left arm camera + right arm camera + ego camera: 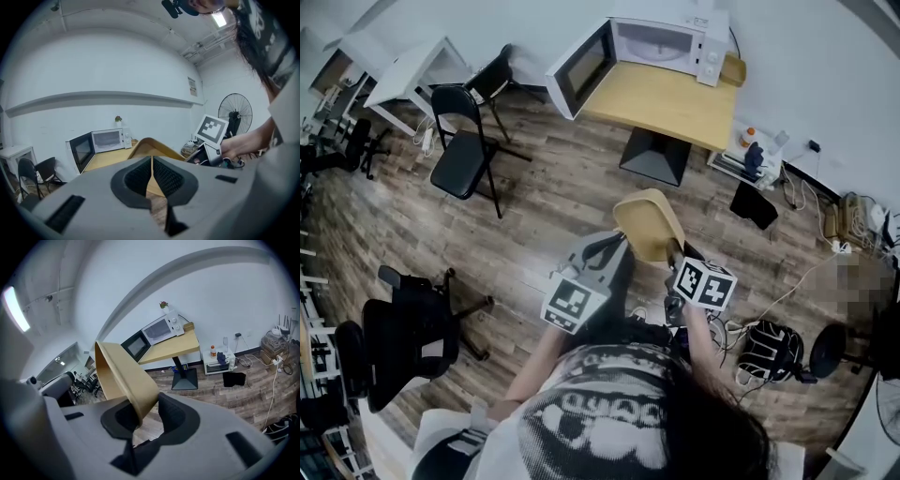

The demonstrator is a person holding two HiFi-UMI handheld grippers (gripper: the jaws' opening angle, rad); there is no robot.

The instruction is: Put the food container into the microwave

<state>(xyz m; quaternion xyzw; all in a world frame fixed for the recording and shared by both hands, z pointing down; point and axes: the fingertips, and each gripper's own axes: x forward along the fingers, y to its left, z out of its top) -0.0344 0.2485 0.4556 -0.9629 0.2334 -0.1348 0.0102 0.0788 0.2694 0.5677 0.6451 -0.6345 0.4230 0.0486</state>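
1. Wood-plank floor [544, 206] covers the room. Against the far white wall stands a tan-topped surface [666, 98] on a dark pedestal.
2. A white microwave [670, 42] sits at the back of that surface. Its door [579, 67] is swung wide open toward the left side of the head view.
3. A black folding chair [467, 141] stands on the floor to the left of the surface. A black office chair [403, 337] is nearer the person, lower left.
4. The food container [649, 223], tan and shallow, is up in the air in front of the person, well apart from the microwave and tilted on edge.
5. The right gripper [146, 417] has its jaws pinching the food container [124, 373] by one wall. The wall runs down into the gap against the left pad, and the rest of the container rises up and to the left beyond the jaw tips.
6. In the right gripper view the microwave [161, 329] and the surface [173, 345] show past the container, far off.
7. The left gripper [152, 161] has its jaws pressed together with nothing between them. The food container [147, 145] shows just beyond their tips, but whether they touch it cannot be told.
8. In the head view the left gripper [609, 246] sits just beside the container's lower left edge, and the right gripper [673, 258] is at its lower right.
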